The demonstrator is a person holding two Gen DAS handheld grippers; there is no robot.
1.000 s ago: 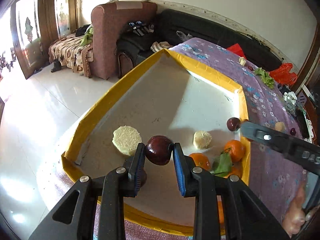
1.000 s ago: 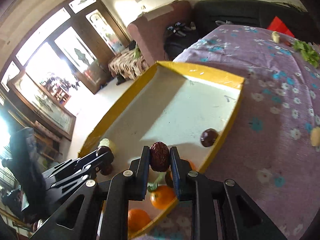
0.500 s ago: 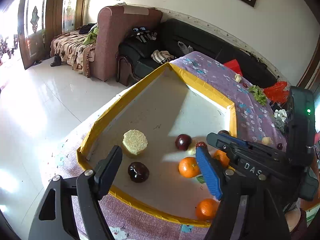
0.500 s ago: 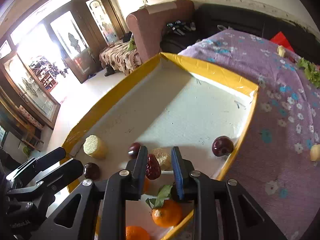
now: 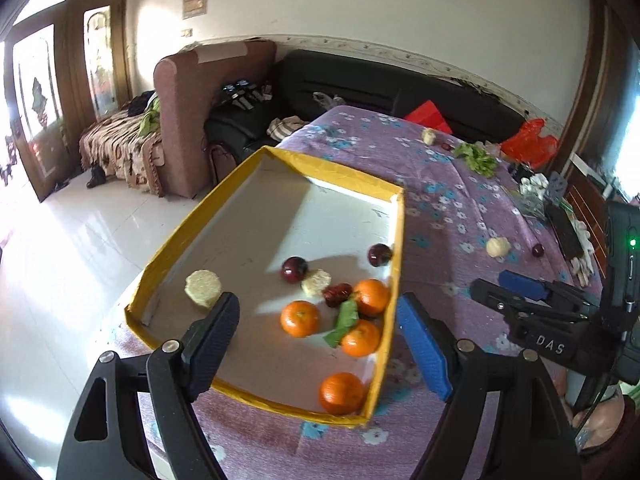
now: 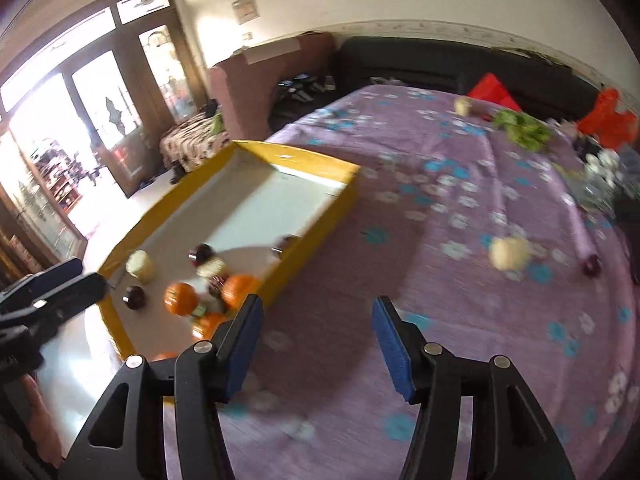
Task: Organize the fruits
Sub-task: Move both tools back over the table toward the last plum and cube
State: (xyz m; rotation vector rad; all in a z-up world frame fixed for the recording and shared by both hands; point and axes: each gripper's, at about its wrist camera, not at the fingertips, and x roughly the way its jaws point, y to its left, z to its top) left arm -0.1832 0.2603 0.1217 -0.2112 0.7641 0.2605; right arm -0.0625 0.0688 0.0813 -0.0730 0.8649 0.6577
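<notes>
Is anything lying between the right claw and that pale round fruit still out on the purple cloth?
Nothing visible does. The right claw hangs open over bare purple cloth, and the pale fruit lies farther off to its right, with only flat cloth between them. A small dark fruit sits beyond it, not in the path.

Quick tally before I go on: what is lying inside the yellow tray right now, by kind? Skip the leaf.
Oranges: 4
Dark red round fruits: 3
Pale yellow chunks: 2
Wrinkled red date: 1
Total: 10
</notes>
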